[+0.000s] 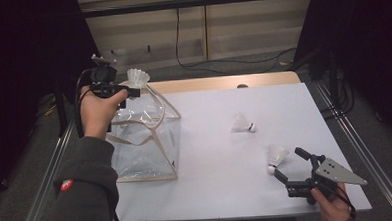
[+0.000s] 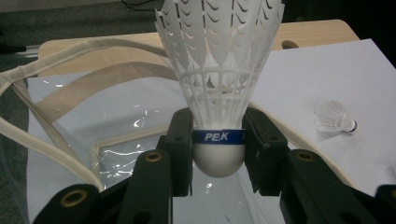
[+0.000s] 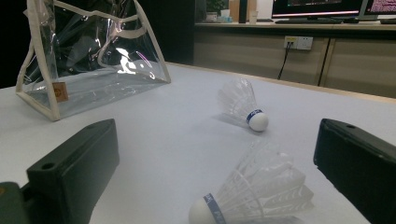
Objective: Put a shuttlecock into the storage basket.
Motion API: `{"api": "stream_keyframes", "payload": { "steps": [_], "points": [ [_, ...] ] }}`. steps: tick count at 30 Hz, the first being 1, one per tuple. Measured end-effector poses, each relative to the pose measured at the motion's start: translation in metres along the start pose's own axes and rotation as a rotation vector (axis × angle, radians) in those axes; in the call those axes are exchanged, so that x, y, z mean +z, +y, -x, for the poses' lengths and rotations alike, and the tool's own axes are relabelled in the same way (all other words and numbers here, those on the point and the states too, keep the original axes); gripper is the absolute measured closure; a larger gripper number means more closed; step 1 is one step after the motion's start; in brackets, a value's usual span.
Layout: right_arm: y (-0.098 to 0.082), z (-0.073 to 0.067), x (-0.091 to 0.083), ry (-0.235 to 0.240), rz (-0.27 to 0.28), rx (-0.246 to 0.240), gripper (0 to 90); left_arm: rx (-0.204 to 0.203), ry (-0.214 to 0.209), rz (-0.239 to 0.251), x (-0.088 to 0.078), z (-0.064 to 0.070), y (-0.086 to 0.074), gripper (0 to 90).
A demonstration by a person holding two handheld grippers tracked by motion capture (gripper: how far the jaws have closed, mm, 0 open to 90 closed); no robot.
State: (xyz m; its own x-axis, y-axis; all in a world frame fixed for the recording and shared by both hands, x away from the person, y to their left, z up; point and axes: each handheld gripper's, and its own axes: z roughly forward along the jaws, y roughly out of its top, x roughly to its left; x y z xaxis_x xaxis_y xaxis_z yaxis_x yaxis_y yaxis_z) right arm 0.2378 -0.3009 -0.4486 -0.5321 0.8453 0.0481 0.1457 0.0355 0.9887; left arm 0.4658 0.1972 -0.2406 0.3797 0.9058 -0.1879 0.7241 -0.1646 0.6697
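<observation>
Holding one shuttlecock by its cork, the left gripper is hovering over the open bag at the table's left edge, feathers pointing away from the jaws. Three shuttlecocks are showing; two are lying on the open white top, corks toward the near-right side. The right gripper is standing wide apart around the nearer one, not touching it.

White table, lightly laden
A clear bag stands at its left; two shuttlecocks lie right.
</observation>
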Motion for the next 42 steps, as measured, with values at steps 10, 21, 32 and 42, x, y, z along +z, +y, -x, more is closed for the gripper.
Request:
{"api": "stream_keyframes", "payload": {
  "steps": [10, 21, 32, 42],
  "points": [
    [0.0, 0.0, 0.0, 0.0, 0.0, 0.0, 0.0, -0.016, 0.004, -0.011, 0.002, -0.007, -0.002, 65.6],
    [0.0, 0.0, 0.0, -0.002, 0.001, -0.004, 0.1, -0.036, 0.022, -0.016, 0.007, -0.01, -0.002, 65.6],
    [0.0, 0.001, -0.002, -0.005, 0.004, -0.001, 0.1, -0.05, 0.041, -0.026, 0.012, -0.015, -0.003, 65.6],
    [0.0, 0.0, -0.002, -0.004, 0.003, -0.001, 0.1, -0.07, 0.057, -0.031, 0.014, -0.021, -0.006, 65.5]
  ]
}}
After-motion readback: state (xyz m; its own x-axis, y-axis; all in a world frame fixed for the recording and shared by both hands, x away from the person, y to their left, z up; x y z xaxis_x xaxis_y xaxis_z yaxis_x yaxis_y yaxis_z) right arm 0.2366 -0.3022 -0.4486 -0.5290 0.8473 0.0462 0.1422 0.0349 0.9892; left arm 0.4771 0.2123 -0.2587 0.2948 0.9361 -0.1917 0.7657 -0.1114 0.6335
